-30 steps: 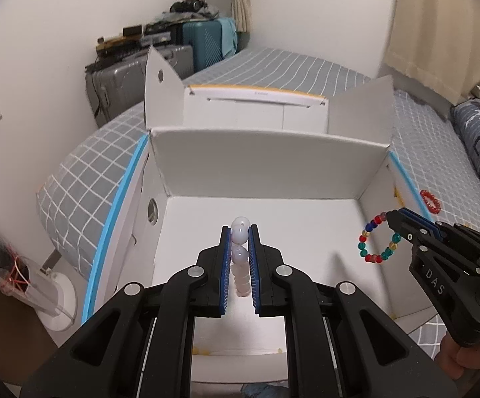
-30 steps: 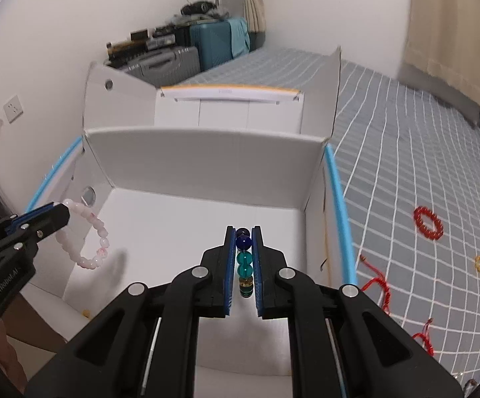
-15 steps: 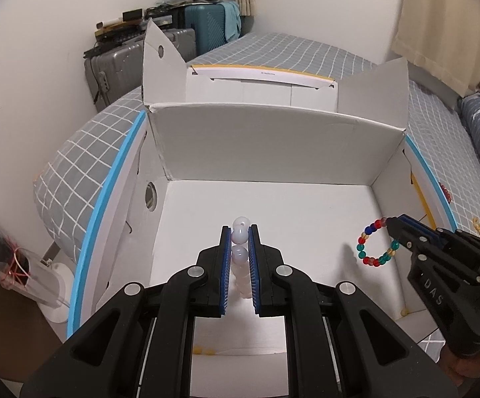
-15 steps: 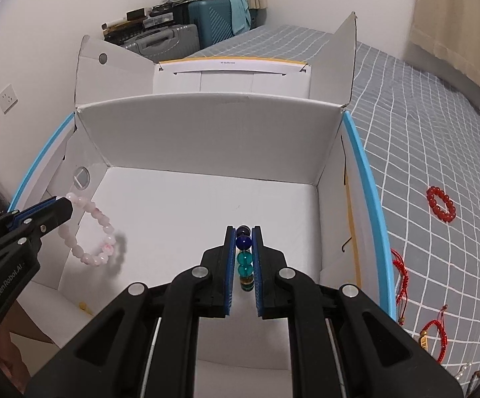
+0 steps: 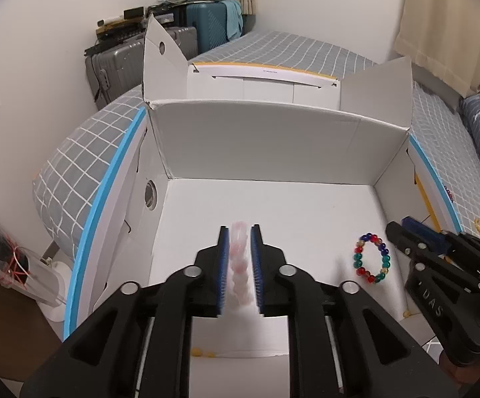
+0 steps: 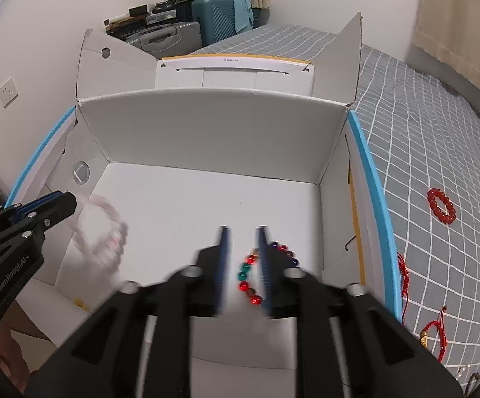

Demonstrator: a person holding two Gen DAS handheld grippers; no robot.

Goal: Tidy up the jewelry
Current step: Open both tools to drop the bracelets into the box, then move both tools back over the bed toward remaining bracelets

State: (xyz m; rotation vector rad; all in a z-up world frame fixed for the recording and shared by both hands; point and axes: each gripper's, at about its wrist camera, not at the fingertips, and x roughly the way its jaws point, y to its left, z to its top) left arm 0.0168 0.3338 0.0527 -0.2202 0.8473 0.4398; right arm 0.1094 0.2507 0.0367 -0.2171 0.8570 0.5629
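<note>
Left jaws: the left gripper (image 5: 239, 232) has its jaws apart, and the pink bracelet (image 5: 239, 265) shows blurry in the gap, not pinched.
Right jaws: the right gripper (image 6: 242, 232) has its jaws apart too, with nothing held.
Colorful bracelet: the colorful bracelet (image 5: 371, 258) lies flat on the white box (image 5: 250, 142) floor, just beside the right gripper's tips.
Pink bracelet place: inside the box, on its left side near the left gripper (image 6: 64, 203); it is too blurry to tell if it touches the floor.
Box: it sits open on the bed (image 6: 439, 139) with its flaps up.
Bed: a red bracelet (image 6: 441, 205) lies on the checked sheet, well apart from the box.
</note>
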